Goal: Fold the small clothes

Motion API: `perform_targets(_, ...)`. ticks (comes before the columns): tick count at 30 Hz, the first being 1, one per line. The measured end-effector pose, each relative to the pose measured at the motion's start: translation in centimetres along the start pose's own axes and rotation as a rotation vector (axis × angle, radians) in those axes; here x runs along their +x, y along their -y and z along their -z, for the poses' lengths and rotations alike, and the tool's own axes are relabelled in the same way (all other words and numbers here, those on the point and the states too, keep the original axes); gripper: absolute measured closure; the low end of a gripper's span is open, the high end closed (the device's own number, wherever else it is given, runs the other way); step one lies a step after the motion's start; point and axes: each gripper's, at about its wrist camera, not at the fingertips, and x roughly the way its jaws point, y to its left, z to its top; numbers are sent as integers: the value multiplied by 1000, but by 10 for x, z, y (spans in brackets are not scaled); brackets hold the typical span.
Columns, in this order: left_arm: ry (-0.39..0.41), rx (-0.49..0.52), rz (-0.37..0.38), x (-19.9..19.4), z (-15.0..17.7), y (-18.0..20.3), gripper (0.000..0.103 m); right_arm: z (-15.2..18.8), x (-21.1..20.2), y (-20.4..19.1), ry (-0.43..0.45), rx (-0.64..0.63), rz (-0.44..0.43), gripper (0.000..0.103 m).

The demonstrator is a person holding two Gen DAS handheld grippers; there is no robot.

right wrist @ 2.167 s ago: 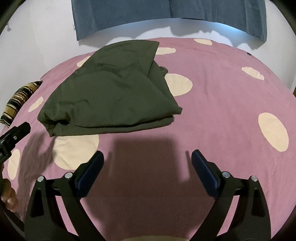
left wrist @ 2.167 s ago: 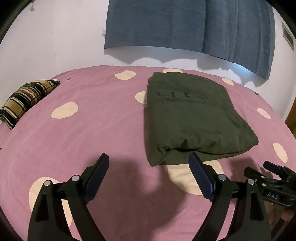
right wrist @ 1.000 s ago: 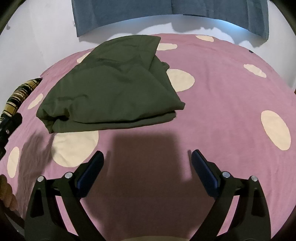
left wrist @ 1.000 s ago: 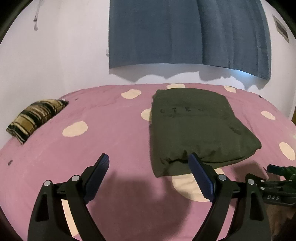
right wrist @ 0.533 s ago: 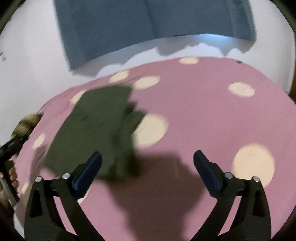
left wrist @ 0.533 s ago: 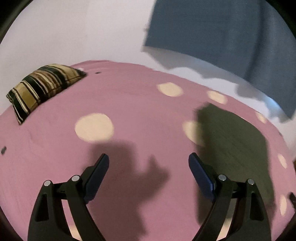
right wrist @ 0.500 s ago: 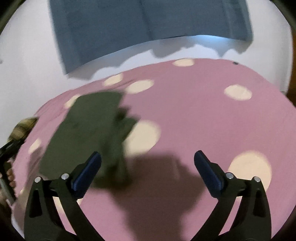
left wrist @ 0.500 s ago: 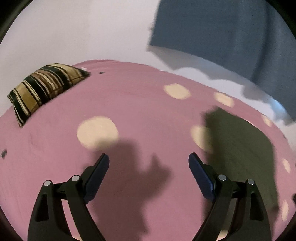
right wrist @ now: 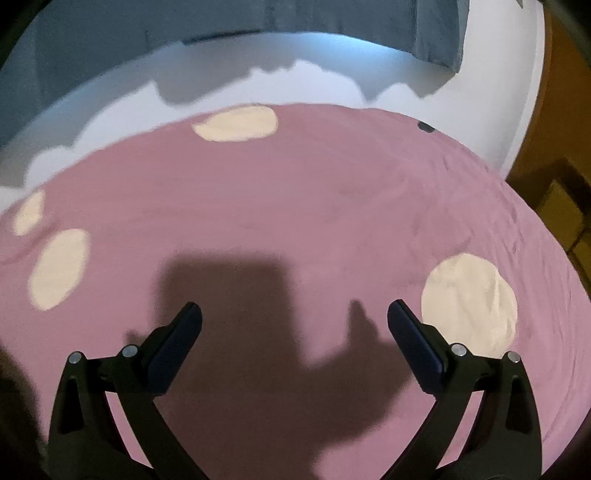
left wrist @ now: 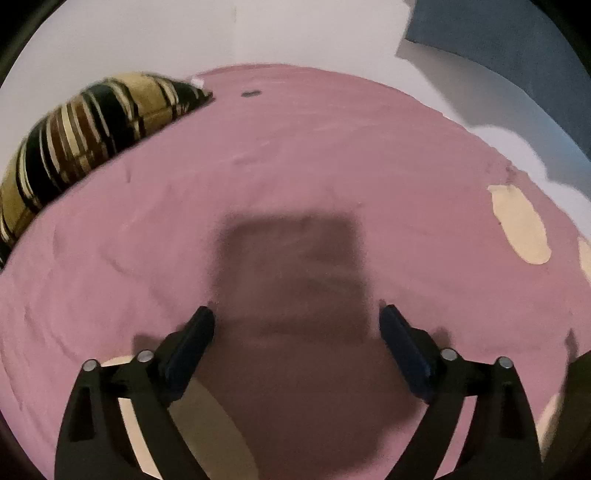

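left wrist: pillow (left wrist: 85,136) sits upper left on the bedspread (left wrist: 314,158), wall behind, curtain (left wrist: 517,48) way up in the top right | right wrist: bedspread (right wrist: 295,192) fills the middle, curtain (right wrist: 184,22) along the top, floor (right wrist: 565,206) at right edge

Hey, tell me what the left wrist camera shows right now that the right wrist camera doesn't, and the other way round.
Only the left wrist view shows the striped pillow at the bed's far left edge, against the white wall.

Only the right wrist view shows the brown wooden area past the bed's right side.

Both show the pink bedspread with cream spots, part of the blue cloth hanging on the wall, and an open, empty gripper: the left gripper and the right gripper each cast a shadow on the spread. Neither view clearly shows the garment.
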Motion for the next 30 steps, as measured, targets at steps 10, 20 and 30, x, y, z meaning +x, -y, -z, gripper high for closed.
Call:
perform_targets(10, -22, 2, -27, 1, 3, 0, 5, 3, 24, 8, -85, 24, -30, 2)
perform_targets(20, -18, -2, -19, 3, -1, -2, 5, 2, 24, 11, -86, 41, -54, 2)
perform_targets(30, -13, 2, -19, 5, 0, -4, 5, -2, 26, 9, -85, 30, -44, 2)
